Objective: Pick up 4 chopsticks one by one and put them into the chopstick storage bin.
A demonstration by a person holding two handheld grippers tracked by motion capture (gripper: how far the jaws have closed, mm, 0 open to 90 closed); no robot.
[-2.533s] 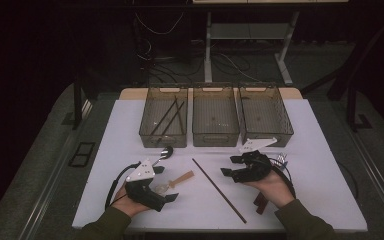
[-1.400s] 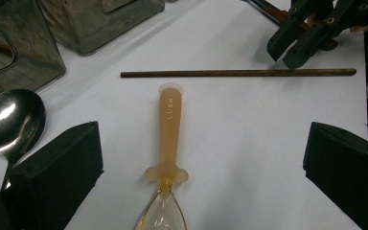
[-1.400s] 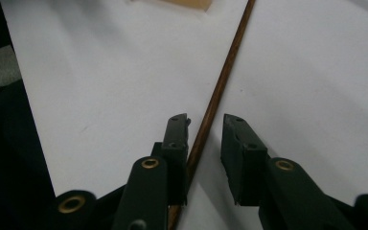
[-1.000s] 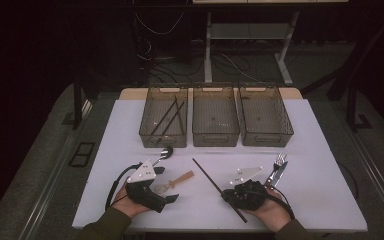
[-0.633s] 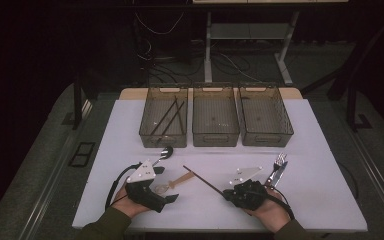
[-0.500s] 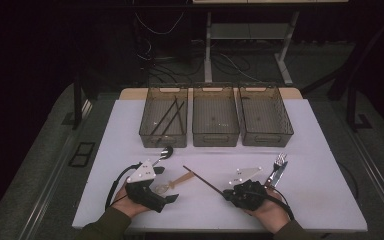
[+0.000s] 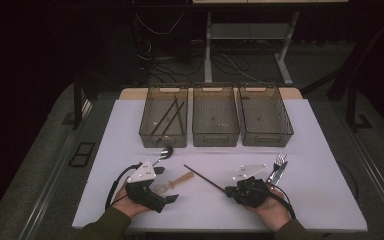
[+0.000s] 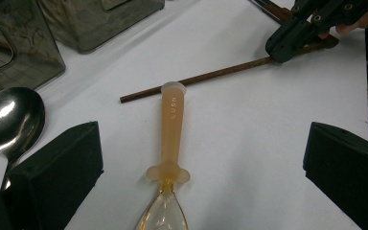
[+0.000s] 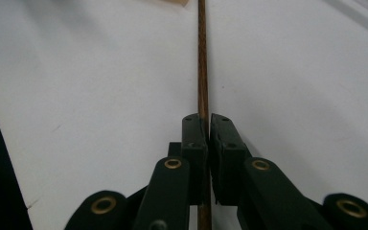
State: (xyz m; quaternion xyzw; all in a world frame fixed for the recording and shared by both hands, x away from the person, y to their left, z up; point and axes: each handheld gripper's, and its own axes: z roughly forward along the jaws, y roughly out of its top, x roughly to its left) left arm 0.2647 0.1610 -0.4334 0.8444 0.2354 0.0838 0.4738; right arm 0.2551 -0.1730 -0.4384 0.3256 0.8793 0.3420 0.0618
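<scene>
A dark brown chopstick lies slanted across the white table, and my right gripper is shut on its near end. Its jaws pinch the chopstick, which runs straight ahead. My left gripper stands open at the front left, over an amber plastic spoon. That amber spoon lies between the wide-apart jaws, untouched, its handle end meeting the chopstick. A metal spoon lies just left of the left jaw.
Three clear bins stand in a row at the back: the left bin holds dark chopsticks, the middle bin and right bin look almost bare. A fork and a knife lie beside my right hand.
My right gripper came back from the fork's side to the chopstick's near end, shut on it and swung its far tip left toward the amber spoon. The left gripper stayed put.
</scene>
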